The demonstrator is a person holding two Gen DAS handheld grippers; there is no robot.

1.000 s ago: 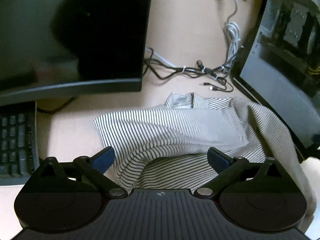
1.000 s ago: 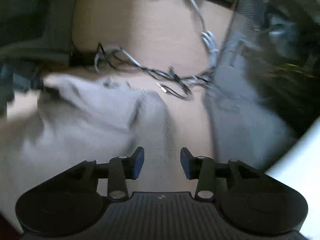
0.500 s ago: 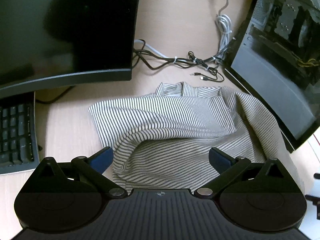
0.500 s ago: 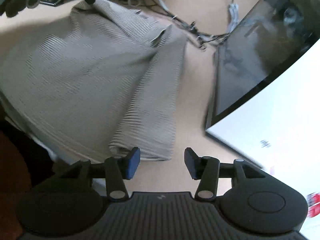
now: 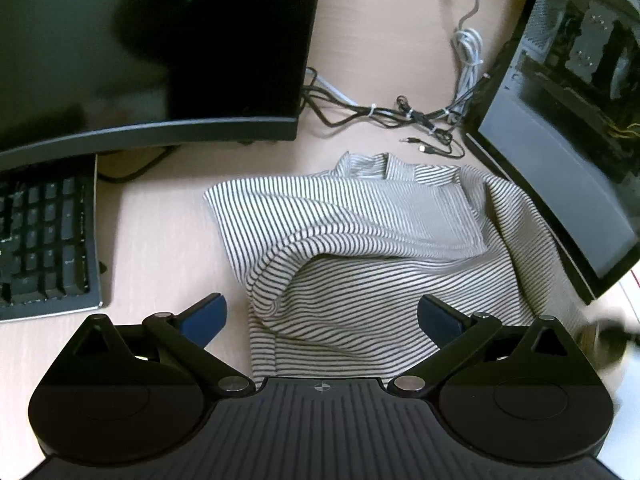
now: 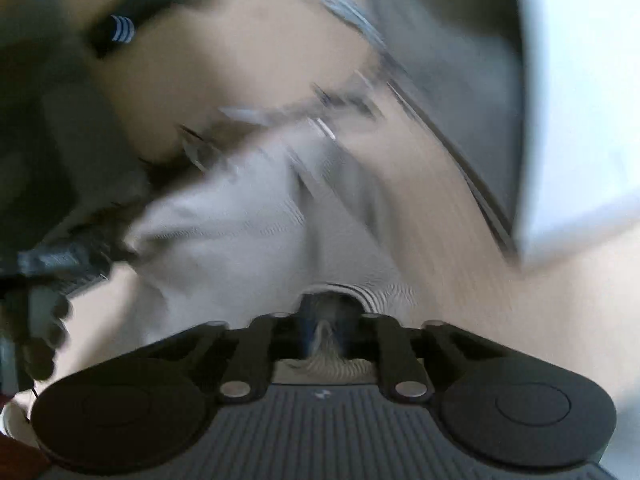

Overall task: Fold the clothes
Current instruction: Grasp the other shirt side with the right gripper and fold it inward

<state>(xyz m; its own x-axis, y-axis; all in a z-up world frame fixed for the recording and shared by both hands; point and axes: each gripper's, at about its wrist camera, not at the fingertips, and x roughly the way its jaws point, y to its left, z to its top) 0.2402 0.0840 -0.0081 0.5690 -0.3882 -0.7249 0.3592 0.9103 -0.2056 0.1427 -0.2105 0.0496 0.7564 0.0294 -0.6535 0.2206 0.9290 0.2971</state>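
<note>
A black-and-white striped shirt [image 5: 360,240] lies rumpled and partly folded on the beige desk, collar toward the back. My left gripper [image 5: 322,316] hovers over its near hem, open wide, blue pads on either side with nothing held. In the right wrist view, heavily blurred by motion, the same striped shirt [image 6: 256,220] shows pale, and my right gripper [image 6: 326,328] is shut on a bunched edge of it, cloth pinched between the closed fingers.
A dark monitor [image 5: 152,48] stands at the back left, with a keyboard [image 5: 44,240] below it. A glass-sided computer case [image 5: 568,120] rises on the right. Tangled cables [image 5: 400,116] lie behind the shirt. Bare desk [image 5: 160,248] shows between keyboard and shirt.
My right gripper went from open beside the shirt's edge to shut on the cloth, swinging fast. The left gripper stayed open and shifted only slightly over the shirt.
</note>
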